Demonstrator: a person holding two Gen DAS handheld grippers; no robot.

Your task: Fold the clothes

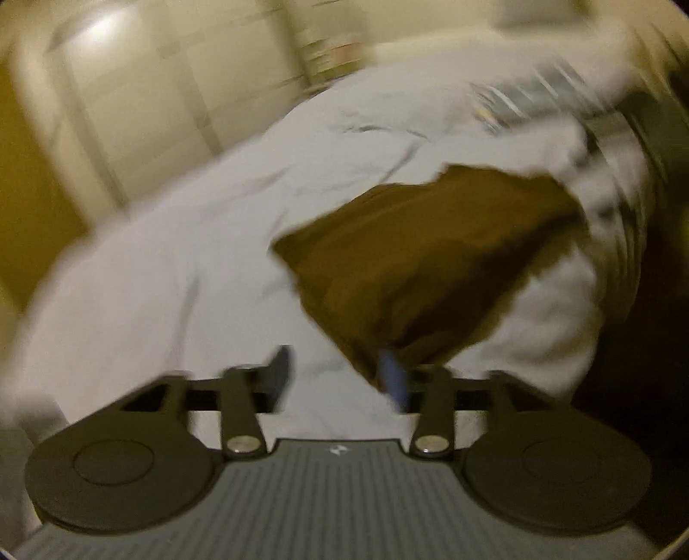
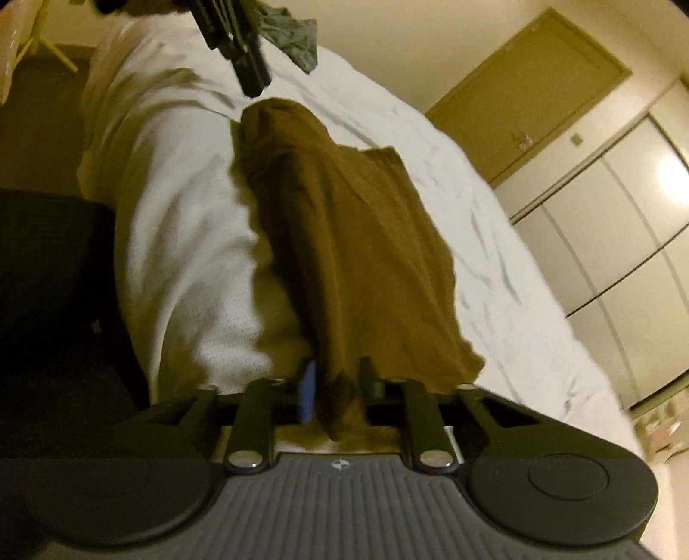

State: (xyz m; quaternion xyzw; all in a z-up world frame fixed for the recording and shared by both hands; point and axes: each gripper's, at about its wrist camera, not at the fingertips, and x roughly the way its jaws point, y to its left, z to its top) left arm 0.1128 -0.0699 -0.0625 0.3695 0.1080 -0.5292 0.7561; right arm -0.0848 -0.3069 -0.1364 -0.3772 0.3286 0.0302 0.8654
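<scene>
A brown garment [image 2: 344,224] lies in a long fold across the white bed [image 2: 495,241]. My right gripper [image 2: 338,385] is shut on its near end, and the cloth bunches between the blue-padded fingers [image 2: 306,390]. In the blurred left wrist view the same brown garment [image 1: 422,258] lies ahead. My left gripper [image 1: 338,379] is open, with white sheet showing between its fingers and the garment's near corner beside the right finger [image 1: 394,381]. The right wrist view shows the left gripper [image 2: 252,82] hanging just above the garment's far end.
A crumpled grey garment [image 2: 297,41] lies at the far end of the bed. Striped clothing [image 1: 516,99] sits on the bed at upper right. A brown door [image 2: 529,94] and pale sliding closet doors [image 2: 624,224] stand beyond the bed. A dark object [image 2: 51,280] borders the bed's left side.
</scene>
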